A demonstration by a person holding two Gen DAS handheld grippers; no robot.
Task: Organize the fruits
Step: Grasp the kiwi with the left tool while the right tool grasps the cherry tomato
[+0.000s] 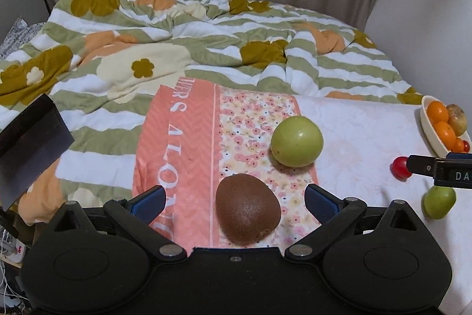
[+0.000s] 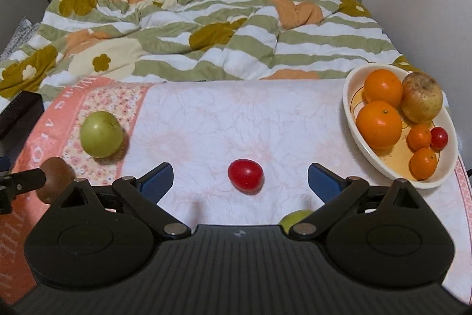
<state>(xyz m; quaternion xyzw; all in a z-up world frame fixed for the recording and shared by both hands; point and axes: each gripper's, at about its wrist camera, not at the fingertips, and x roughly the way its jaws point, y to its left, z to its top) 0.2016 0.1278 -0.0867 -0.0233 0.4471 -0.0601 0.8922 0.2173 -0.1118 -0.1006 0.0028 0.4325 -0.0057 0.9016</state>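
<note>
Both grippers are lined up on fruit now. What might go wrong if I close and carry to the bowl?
1. The cherry tomato is small, smooth and soft: the open right gripper may squash it or squirt it out.
2. The brown fruit lies off-centre in the open left gripper, so one pad may push it first.
3. The bowl is crowded and near the edge; added fruit may roll out.

Left gripper (image 1: 234, 198): matte black body, two round embossed discs flanking a small centre screw, silver pivot pins on the linkage arms, blue ribbed pads (image 1: 150, 201). Right gripper (image 2: 240, 182) is built the same; beside the red tomato (image 1: 400, 167), its finger reads "DA" in white.
</note>
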